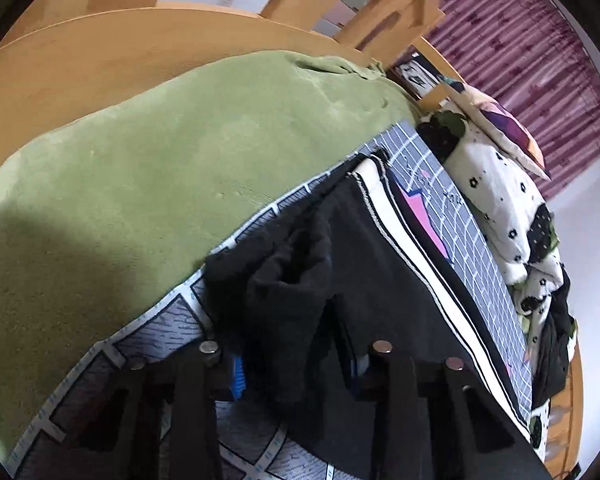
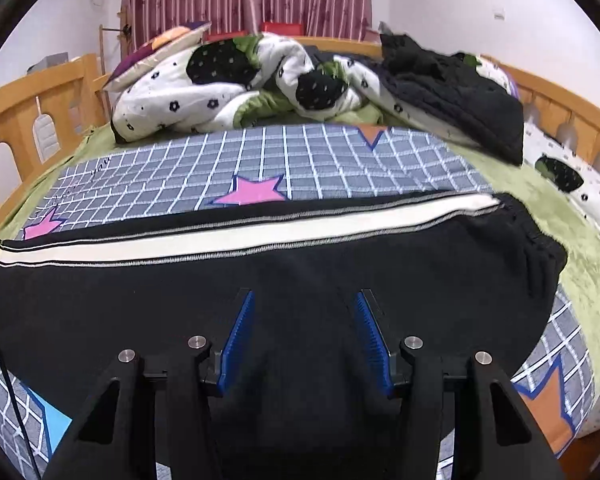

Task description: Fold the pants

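Two grippers work over the black pants (image 2: 260,264), which lie flat across the checked mat (image 2: 300,160) in the middle of the right wrist view, white side stripe toward the top. Low in that view, the right gripper (image 2: 304,344) has its blue pads apart above the cloth. In the left wrist view, the left gripper (image 1: 296,364) has a bunched fold of the pants between its jaws; whether the pads press it, I cannot tell. The green blanket (image 1: 120,168) fills the upper left.

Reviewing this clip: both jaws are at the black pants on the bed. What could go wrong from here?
1. The left gripper has only a bunched clump of the black pants between its jaws; it may grab uneven layers and skew the fold.
2. The right gripper is open over flat fabric, so closing may pinch nothing.
3. Dragging could pull the grid-pattern sheet along.
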Available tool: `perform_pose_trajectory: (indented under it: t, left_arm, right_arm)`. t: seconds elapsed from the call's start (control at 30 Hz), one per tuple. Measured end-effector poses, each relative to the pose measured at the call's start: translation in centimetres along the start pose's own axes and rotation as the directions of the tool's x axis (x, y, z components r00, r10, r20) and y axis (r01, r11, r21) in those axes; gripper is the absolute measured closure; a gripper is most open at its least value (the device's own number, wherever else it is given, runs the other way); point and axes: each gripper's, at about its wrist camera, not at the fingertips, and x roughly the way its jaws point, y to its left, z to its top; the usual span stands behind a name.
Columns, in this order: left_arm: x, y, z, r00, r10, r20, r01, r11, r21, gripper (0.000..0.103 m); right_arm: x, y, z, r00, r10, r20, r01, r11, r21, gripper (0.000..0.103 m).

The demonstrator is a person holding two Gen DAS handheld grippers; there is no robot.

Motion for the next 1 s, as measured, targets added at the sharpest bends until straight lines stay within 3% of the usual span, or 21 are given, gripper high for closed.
perform_pose_trajectory:
  t: [0.07,0.17,0.3,0.37,0.47,0.57,0.7,0.8,0.83,0.9,0.93,1.0]
  left_arm:
    - [-0.1,-0.6,0.1,0.999,0.049,0.009,-0.049,0.999,0.002,0.077]
    - [-0.7,-1.9,-0.1,0.989,0.139,0.043,-0.142,0.987,0.074,0.086]
    - [-3.1,-6.6,-0.6,0.961,0.228,0.160,-0.258,0.944,0.206,0.092]
    - [-5.3,-10.6,-1.4,0.942,0.217,0.257,-0.292,0.907,0.304,0.093]
    - [-8.0,-17.3,-3.9,0.915,0.162,0.368,-0.331,0.825,0.458,0.093]
    - [-9.7,-24.6,-8.2,0.914,0.056,0.401,-0.313,0.726,0.612,0.094]
    - [-9.2,-32.7,-15.5,0.950,-0.069,0.306,-0.199,0.620,0.759,0.094]
    - [-7.0,-36.5,-21.8,0.970,-0.129,0.205,-0.104,0.544,0.833,0.094]
    - [-6.1,-37.5,-23.8,0.977,-0.141,0.161,-0.064,0.528,0.847,0.094]
    - [-4.3,-38.7,-27.3,0.986,-0.146,0.075,0.012,0.520,0.854,0.094]
    - [-3.0,-39.1,-29.5,0.990,-0.137,0.028,0.048,0.515,0.856,0.094]
    - [-0.6,-39.8,-33.7,0.995,-0.090,-0.042,0.081,0.480,0.874,0.094]
  right_arm:
    - [0.4,0.1,-0.2,0.999,0.033,-0.034,-0.033,0.999,0.004,0.051]
    - [-0.2,0.5,-0.4,1.000,0.022,-0.015,-0.023,0.999,-0.033,0.051]
    - [-1.6,0.1,-0.3,0.998,0.057,0.000,-0.057,0.998,-0.039,0.051]
    - [-2.3,-0.3,-0.2,0.998,0.068,0.007,-0.068,0.997,-0.033,0.051]
    - [-3.9,-1.3,-0.4,0.995,0.093,0.030,-0.092,0.996,-0.017,0.051]
    - [-5.2,-2.2,-0.8,0.992,0.117,0.051,-0.117,0.993,-0.009,0.051]
    - [-6.2,-4.1,-1.3,0.993,0.072,0.093,-0.070,0.997,-0.029,0.051]
    - [-6.5,-6.6,-1.7,0.995,0.032,0.098,-0.031,1.000,-0.004,0.051]
    - [-6.7,-7.7,-1.8,0.995,0.019,0.099,-0.021,1.000,0.016,0.051]
    - [-6.9,-10.3,-2.2,0.995,-0.008,0.100,0.001,0.998,0.070,0.051]
    - [-7.1,-12.1,-2.6,0.995,-0.030,0.098,0.019,0.994,0.109,0.051]
    - [-7.4,-14.9,-3.3,0.995,-0.049,0.091,0.034,0.985,0.167,0.051]
